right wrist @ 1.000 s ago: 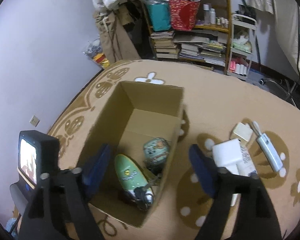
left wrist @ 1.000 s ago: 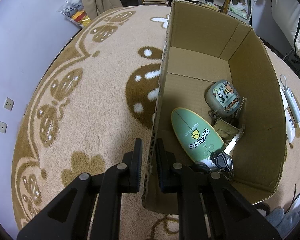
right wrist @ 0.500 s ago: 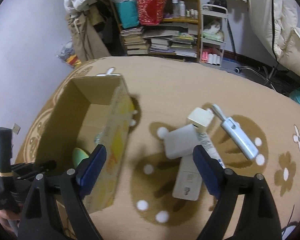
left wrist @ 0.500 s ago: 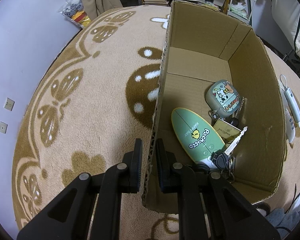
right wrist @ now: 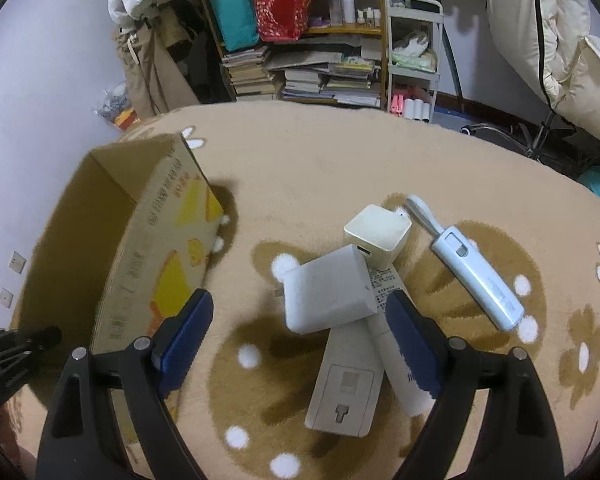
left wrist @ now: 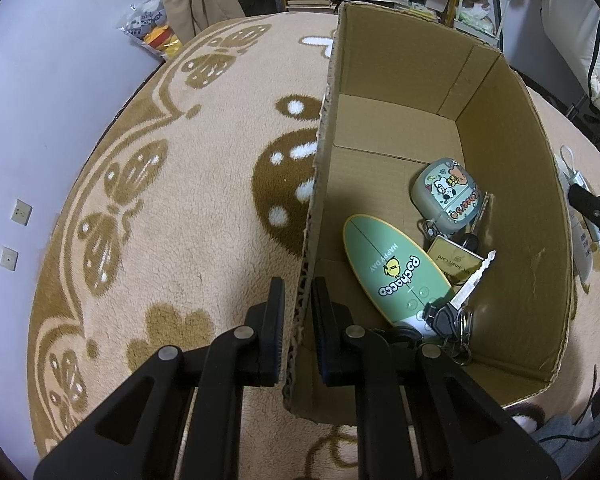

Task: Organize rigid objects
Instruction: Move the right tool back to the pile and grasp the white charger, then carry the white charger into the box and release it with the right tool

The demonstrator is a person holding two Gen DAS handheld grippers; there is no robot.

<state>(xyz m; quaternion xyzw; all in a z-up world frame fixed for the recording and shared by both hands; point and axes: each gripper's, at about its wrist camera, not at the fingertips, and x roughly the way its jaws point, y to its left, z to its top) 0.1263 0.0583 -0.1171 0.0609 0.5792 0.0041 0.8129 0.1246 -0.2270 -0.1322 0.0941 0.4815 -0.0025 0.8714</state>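
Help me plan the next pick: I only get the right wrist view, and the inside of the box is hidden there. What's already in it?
Observer: A green oval board printed "Pochacco" lies on the floor of the cardboard box.
Operator: Anything else in there?
Observer: A grey case with cartoon stickers lies beyond the board, with a bunch of keys and a gold card beside it.
Operator: What is the left hand doing?
Observer: The left tongs are shut on the box's side wall, one finger inside and one outside.
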